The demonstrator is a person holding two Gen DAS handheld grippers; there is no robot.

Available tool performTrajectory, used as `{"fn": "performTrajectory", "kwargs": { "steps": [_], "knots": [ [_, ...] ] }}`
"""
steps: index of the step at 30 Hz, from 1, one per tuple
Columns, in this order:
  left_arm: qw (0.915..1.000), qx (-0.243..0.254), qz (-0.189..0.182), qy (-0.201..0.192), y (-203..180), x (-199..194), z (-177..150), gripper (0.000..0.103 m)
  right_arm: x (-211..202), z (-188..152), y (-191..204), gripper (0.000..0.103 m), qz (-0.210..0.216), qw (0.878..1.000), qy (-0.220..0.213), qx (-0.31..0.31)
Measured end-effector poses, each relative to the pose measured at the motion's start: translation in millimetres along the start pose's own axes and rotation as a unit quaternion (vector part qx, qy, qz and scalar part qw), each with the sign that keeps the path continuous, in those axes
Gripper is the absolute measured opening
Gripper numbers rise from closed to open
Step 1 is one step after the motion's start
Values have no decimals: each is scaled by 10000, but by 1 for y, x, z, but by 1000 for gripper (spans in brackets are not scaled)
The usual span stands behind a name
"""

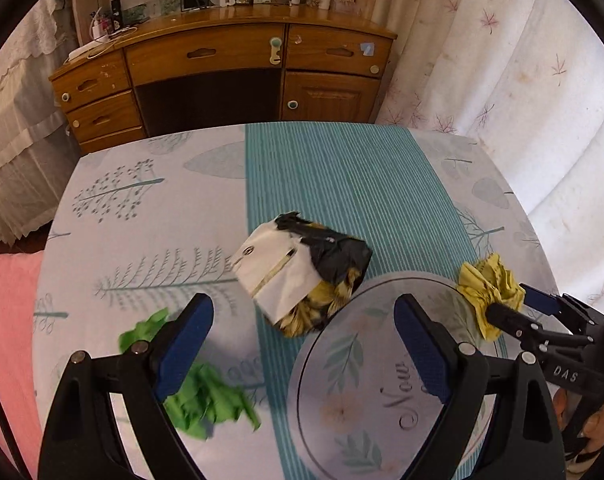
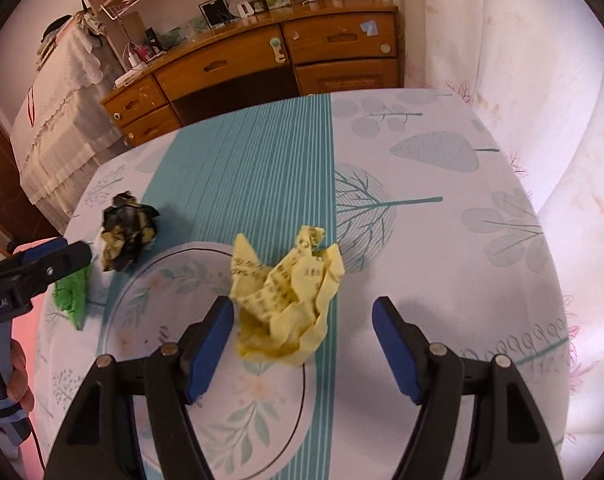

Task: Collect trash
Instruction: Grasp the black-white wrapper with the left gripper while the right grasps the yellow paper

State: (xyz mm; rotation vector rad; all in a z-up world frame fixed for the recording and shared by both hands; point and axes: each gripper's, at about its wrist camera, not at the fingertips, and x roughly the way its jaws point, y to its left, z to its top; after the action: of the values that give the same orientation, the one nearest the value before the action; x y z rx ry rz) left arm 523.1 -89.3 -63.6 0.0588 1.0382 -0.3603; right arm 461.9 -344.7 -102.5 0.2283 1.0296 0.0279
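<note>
Between right gripper (image 2: pixel 302 344) fingers: yellow paper (image 2: pixel 286 296).

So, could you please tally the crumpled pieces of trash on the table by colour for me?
Green crumpled paper: 1
Yellow crumpled paper: 1
Black, white and yellow crumpled wrapper: 1
Total: 3

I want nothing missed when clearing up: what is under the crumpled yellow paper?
The yellow paper lies across the rim of the round floral plate and the teal stripe of the tablecloth. Whatever sits directly beneath it is covered.
</note>
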Motion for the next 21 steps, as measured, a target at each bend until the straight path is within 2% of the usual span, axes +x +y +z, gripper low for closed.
{"fn": "performTrajectory", "kwargs": {
  "steps": [4, 6, 9, 11, 12, 14, 16, 21],
  "knots": [
    [9997, 135, 184, 79, -13, 20, 8, 91, 6, -1, 2, 70, 27, 9999, -48, -103],
    [9995, 128, 257, 158, -15, 30, 11, 91, 10, -3, 5, 57, 81, 9998, -34, -167],
    [9993, 35, 304, 216, -14, 39, 14, 91, 11, -4, 9, 44, 53, 9996, -85, -265],
    [9992, 13, 337, 226, -14, 44, 15, 85, 10, -5, 10, 41, 41, 9995, -111, -303],
    [9991, 8, 341, 234, -14, 45, 15, 74, 10, -5, 10, 40, 34, 9994, -123, -307],
    [9994, -10, 247, 258, -13, 48, 15, 72, 7, -7, 12, 37, -11, 9992, -178, -366],
    [9996, -13, 193, 190, -14, 44, 14, 66, 3, -9, 14, 36, -3, 9989, -219, -407],
    [9999, -47, 105, -17, -16, 18, 6, 63, -17, -17, 20, 35, 128, 9984, -338, -441]
  ]
}}
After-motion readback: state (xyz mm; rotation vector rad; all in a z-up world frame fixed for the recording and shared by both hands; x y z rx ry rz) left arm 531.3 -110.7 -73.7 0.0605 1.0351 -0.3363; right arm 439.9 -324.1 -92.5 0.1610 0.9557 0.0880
